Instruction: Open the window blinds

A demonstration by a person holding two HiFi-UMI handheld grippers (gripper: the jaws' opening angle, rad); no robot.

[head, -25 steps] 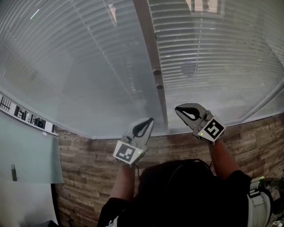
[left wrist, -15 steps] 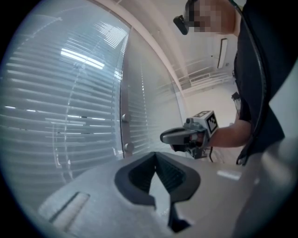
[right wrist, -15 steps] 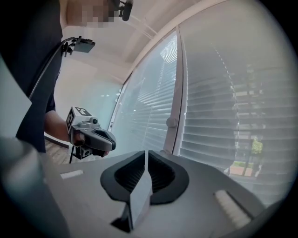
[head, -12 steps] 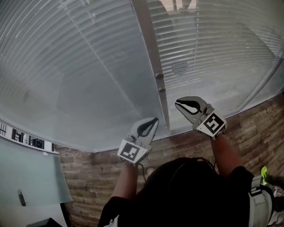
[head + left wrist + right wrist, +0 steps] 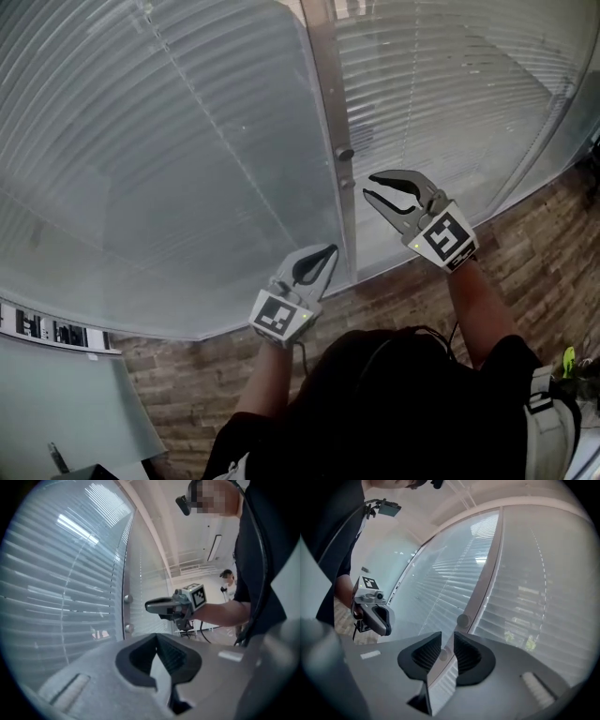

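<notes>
Blinds (image 5: 187, 141), what stage?
Slats shut behind glass. Reaching step: right gripper (image 5: 369, 186) fingers have just been opening and stand part-spread beside the frame's lower knob (image 5: 344, 183), not gripping it. Left gripper (image 5: 328, 251), lower down, fingers together, empty.
Next?
Probably clamp that knob, then twist.

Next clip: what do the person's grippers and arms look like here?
The left gripper and right gripper are light grey, with curved, beak-like jaws lined with dark ribbed pads. Each carries a cube of black-and-white square markers with a small green light. The sleeves are black and short. The right gripper's jaws have just been opening, with nothing clamped.
</notes>
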